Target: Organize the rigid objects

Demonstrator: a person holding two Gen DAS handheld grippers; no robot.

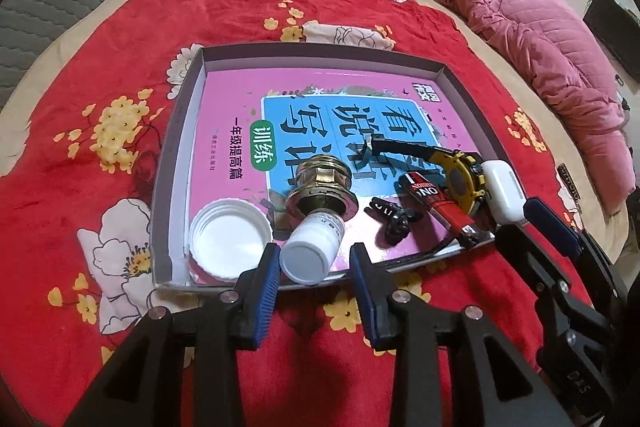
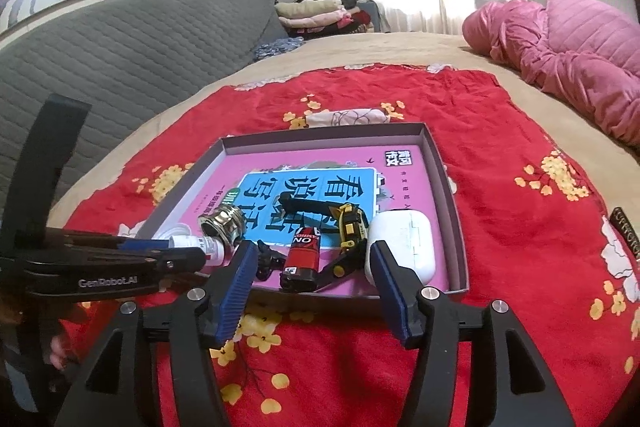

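Left view only: one white lid (image 1: 230, 241) in the tray (image 1: 182, 143).
Both views: one pill bottle (image 1: 312, 251) — one earbud case (image 2: 402, 247).
Left gripper (image 1: 314, 267): jaws narrowly parted around the bottle, not gripping.
Right gripper (image 2: 312, 287): jaws wide — empty.

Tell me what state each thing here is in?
Left gripper: open, astride the bottle.
Right gripper: open, holding nothing.
Bottle: capped, lying tilted over the tray edge.
Big cap: upside down.
Earbud case: closed.
Tray: lidless, book inside.
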